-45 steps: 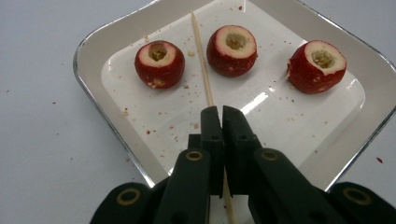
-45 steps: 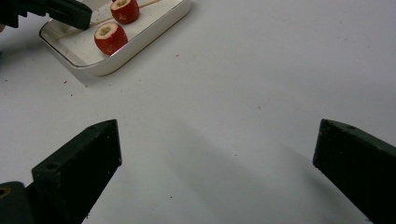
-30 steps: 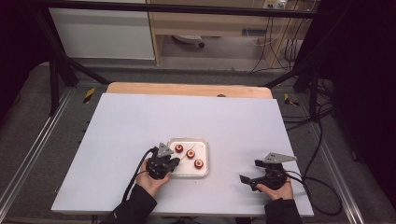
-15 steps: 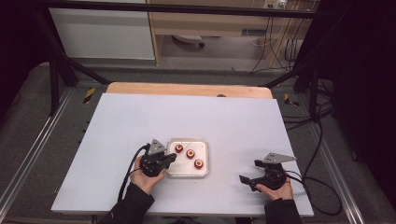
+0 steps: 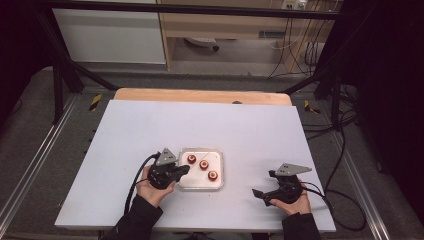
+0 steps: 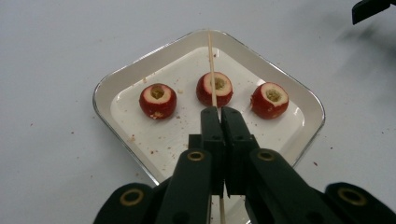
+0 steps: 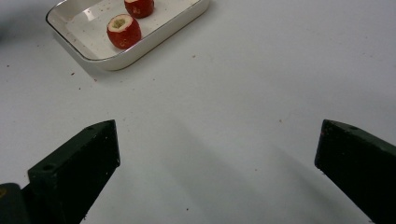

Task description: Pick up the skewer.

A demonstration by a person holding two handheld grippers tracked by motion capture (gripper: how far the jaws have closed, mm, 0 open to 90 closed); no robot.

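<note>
A white tray [image 6: 95,93] holds three red cored fruits [image 6: 158,100] [image 6: 215,88] [image 6: 269,99] in a row. My left gripper [image 6: 219,109] is shut on a thin wooden skewer [image 6: 211,60], which runs forward over the middle fruit to the tray's far rim. From above, the left gripper [image 5: 186,169] sits at the left edge of the tray [image 5: 192,181]. My right gripper [image 5: 262,183] rests on the table to the tray's right. In its own view the right gripper [image 7: 217,149] stands open with nothing between its fingers, facing the tray [image 7: 154,28] and two fruits [image 7: 123,30].
The white table top [image 5: 210,130] stretches bare beyond the tray, with a wooden strip [image 5: 200,96] at its far edge. Crumbs lie scattered in and around the tray. Cables trail from both grippers toward the near edge.
My left gripper has edged slightly left along the tray's side, still shut on the skewer. The right gripper has stayed put.
</note>
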